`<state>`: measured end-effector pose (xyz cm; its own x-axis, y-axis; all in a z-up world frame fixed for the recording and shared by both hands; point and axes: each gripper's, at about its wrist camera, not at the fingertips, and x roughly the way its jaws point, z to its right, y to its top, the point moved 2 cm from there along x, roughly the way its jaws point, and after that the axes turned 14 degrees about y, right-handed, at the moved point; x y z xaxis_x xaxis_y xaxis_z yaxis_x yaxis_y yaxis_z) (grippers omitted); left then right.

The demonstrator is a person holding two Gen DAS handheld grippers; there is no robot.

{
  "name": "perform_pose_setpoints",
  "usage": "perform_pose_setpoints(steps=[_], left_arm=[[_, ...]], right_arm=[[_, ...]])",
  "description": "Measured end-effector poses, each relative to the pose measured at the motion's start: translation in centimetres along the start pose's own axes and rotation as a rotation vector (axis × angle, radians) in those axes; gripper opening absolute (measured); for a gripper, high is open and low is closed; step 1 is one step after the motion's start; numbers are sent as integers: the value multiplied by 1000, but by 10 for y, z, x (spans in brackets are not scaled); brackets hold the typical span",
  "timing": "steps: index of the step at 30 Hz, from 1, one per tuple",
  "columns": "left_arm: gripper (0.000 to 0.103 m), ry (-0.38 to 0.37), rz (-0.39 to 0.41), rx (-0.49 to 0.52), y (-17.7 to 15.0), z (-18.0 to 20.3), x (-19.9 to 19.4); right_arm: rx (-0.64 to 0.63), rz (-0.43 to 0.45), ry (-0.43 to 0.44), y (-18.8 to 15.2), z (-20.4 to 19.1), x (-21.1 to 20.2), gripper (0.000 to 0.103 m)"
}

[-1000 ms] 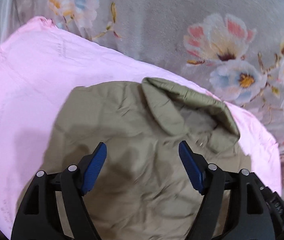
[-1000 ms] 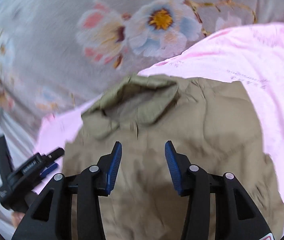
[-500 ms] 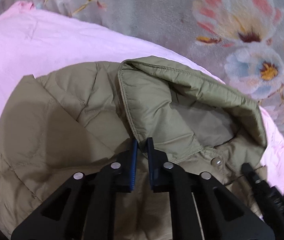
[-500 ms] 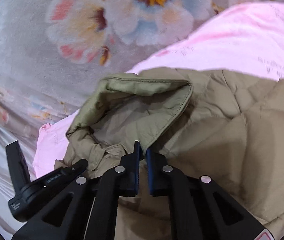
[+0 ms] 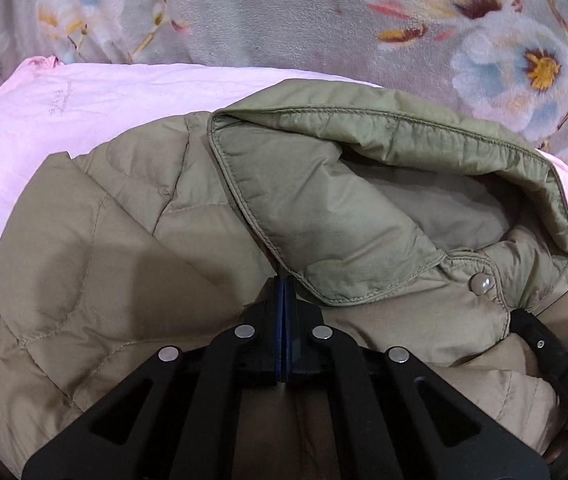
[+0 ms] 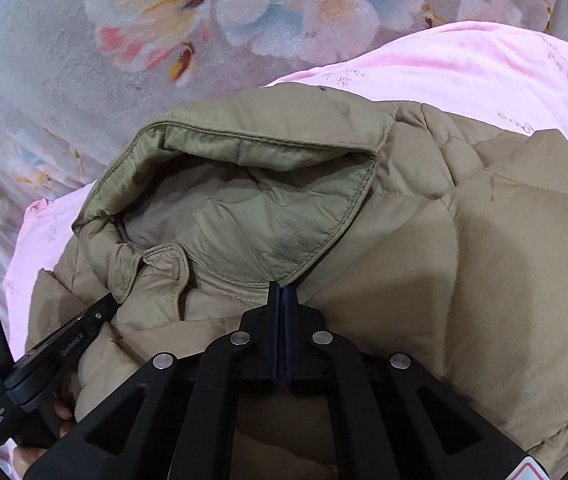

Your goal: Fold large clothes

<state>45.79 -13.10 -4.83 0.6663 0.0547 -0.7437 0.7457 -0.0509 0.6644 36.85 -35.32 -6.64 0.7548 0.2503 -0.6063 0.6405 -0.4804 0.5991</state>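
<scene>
**Inspector:** Item under review: one olive quilted jacket (image 5: pixel 132 264), lying front-up on a pink sheet (image 5: pixel 84 96) spread over a floral blanket (image 5: pixel 268 12). It fills the centre and lower part of both wrist views, with the collar (image 5: pixel 324 208) toward the upper middle.

**Assistant:** Condition of the tools?

**Inspector:** Left tool (image 5: pixel 283 284): jaws have just been closing and now stand fully together, tips at the lower edge of the collar flap. Right tool (image 6: pixel 282 290): likewise, tips meeting at the collar's lower point in its own view. Whether either has a pinch of cloth between the blue pads I cannot tell; the pads look face to face, and the contact point is hidden under the collar edge.

**Assistant:** Advice for this step?

**Inspector:** In my judgement, it is a two-point hold near the collar to lift or fold the upper body of the jacket. Both holds should be confirmed before any pull. Padded nylon is slippery, so take a full fold of shell, not just the stitched edge. Raise both sides evenly, or the jacket will skew.

**Assistant:** Count?

**Inspector:** One jacket, one collar, one snap button (image 5: pixel 482 283) visible. One pink sheet, one blanket. Two tools, each showing in the other's view at the lower edge.
</scene>
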Motion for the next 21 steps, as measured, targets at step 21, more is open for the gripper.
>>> perform_pose_setpoints(steps=[21], left_arm=[[12, -110, -37, -245, 95, -30, 18]], right_arm=[[3, 70, 99, 78, -11, 6, 2]])
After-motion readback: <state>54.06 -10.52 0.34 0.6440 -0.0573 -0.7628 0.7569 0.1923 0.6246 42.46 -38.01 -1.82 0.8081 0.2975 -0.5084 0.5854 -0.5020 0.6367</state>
